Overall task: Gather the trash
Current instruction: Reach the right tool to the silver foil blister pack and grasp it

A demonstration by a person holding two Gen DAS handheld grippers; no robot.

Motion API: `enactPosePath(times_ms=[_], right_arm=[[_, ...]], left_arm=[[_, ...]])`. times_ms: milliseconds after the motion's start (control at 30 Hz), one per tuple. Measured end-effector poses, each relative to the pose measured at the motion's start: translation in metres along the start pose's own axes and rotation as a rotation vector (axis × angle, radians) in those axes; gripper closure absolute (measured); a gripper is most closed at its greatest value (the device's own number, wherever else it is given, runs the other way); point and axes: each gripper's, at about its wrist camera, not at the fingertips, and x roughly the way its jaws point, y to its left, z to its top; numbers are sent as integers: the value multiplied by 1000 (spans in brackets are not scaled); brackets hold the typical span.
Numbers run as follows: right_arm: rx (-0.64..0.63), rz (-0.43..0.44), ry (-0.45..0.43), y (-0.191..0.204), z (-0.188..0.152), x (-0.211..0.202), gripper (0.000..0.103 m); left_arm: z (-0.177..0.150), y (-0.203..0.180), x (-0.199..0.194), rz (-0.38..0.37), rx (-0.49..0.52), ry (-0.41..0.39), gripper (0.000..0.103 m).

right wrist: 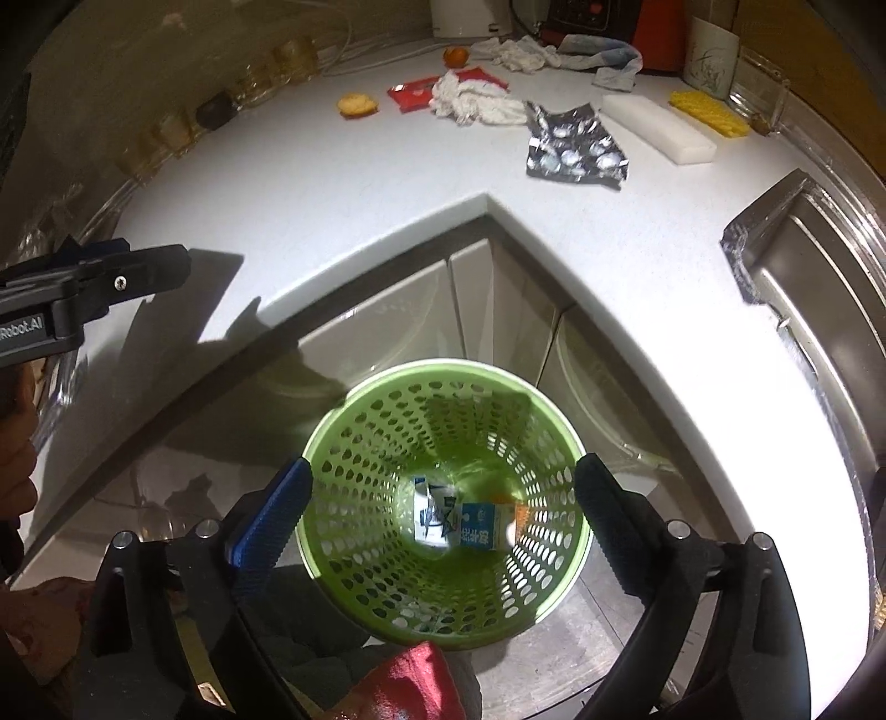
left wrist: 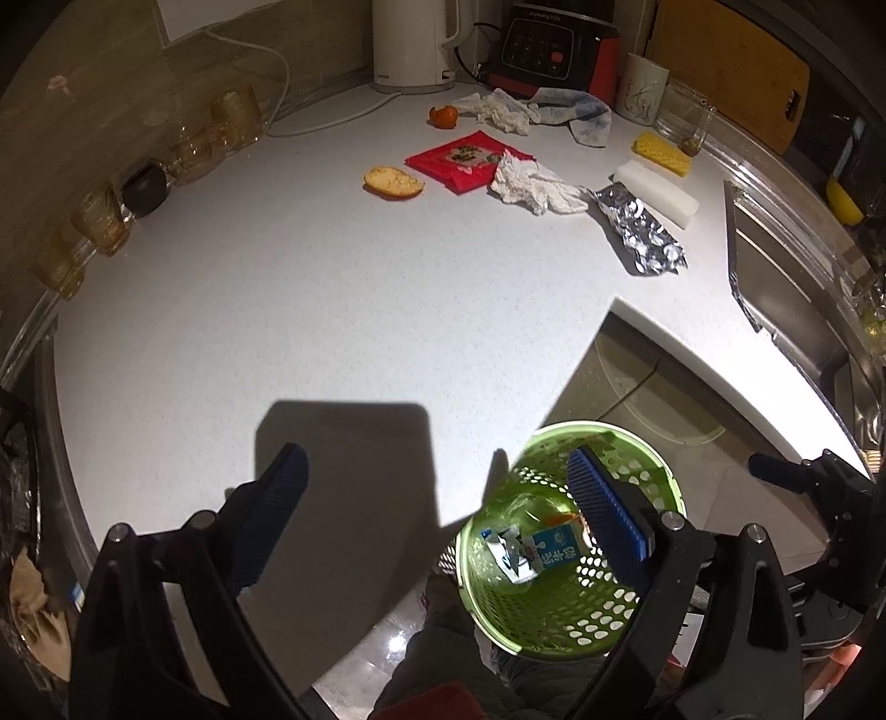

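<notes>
A green perforated bin [right wrist: 443, 498] stands on the floor below the counter corner; it also shows in the left wrist view [left wrist: 570, 543]. A blue milk carton [right wrist: 487, 525] and a wrapper lie at its bottom. My right gripper [right wrist: 443, 509] is open and empty, directly above the bin. My left gripper [left wrist: 437, 498] is open and empty, over the counter's front edge beside the bin. On the counter lie a foil wrapper [left wrist: 642, 227], crumpled tissue [left wrist: 531, 185], a red packet [left wrist: 459, 160], a bread piece [left wrist: 393, 181] and an orange peel [left wrist: 443, 115].
A kettle [left wrist: 412, 44], a black appliance [left wrist: 545, 47], a cloth [left wrist: 581, 113], a mug [left wrist: 642, 88], a glass [left wrist: 684, 113], a yellow sponge [left wrist: 662, 152] and a white block [left wrist: 656, 191] stand at the back. Jars [left wrist: 166, 166] line the left wall. A sink [right wrist: 819, 288] is at right.
</notes>
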Motion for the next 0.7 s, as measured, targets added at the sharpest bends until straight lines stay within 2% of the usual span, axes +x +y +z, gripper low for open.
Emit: enactPosePath(times_ms=[100, 467, 700], right_arm=[[25, -33, -38, -2, 14, -5, 3], [134, -149, -137, -31, 93, 1, 3], [137, -174, -140, -51, 141, 28, 3]], left_arm=[[17, 6, 5, 1, 8, -13, 13], [78, 31, 41, -34, 44, -46, 12], [118, 44, 72, -21, -20, -59, 13]])
